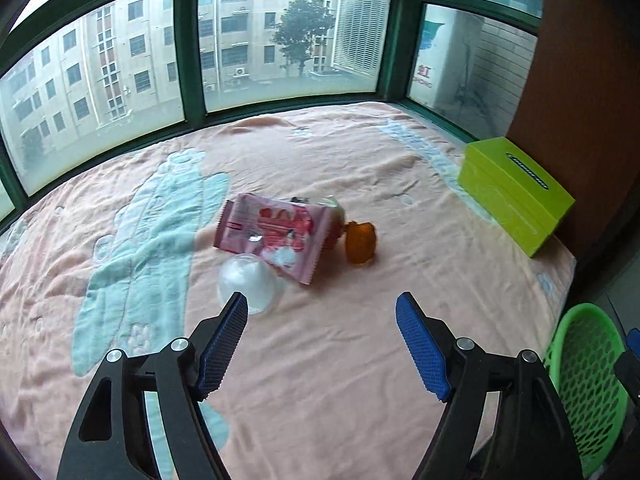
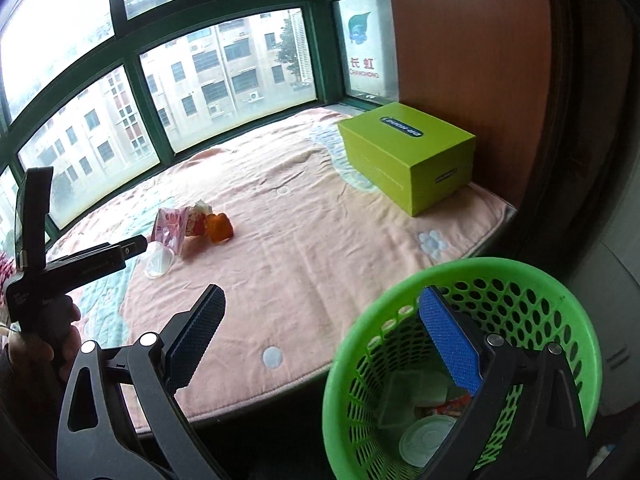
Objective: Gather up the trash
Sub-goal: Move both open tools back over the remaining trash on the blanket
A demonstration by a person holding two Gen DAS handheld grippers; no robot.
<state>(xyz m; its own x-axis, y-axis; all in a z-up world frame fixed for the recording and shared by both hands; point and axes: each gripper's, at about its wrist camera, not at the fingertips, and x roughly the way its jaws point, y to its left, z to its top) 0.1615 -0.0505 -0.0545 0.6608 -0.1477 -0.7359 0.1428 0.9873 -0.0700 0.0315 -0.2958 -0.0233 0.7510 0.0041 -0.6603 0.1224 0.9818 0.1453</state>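
Peach blanket [image 1: 360, 184] with pale blue print covers the window ledge, green-framed panes behind it. Landmark: one pink snack wrapper [image 1: 276, 232] mid-blanket.

Trash around the wrapper, by count:
- 1 clear plastic dome cup [image 1: 250, 280], touching the wrapper's near edge, lying on its side.
- 1 orange translucent piece [image 1: 360, 244], just beside the wrapper on its right.
- 1 more bit of packaging [image 1: 334, 204] tucked behind the wrapper, mostly hidden; can't tell what it is.

Away from the wrapper: 1 lime-green box [image 2: 408, 156], well apart to its right, against the brown wall panel [image 2: 460, 60].

1 green mesh basket [image 2: 560, 292] sits off the blanket's near right corner. Inside it I can make out a white round lid [image 2: 424, 440] and some clear and coloured scraps; exact count unclear.

My left gripper [image 1: 322, 304]: fingers spread wide, nothing between them, on the near side of the wrapper, left fingertip overlapping the dome cup in the left wrist view.

My right gripper [image 2: 320, 300]: fingers spread wide, holding nothing, right finger over the basket's mouth, well apart from the wrapper.
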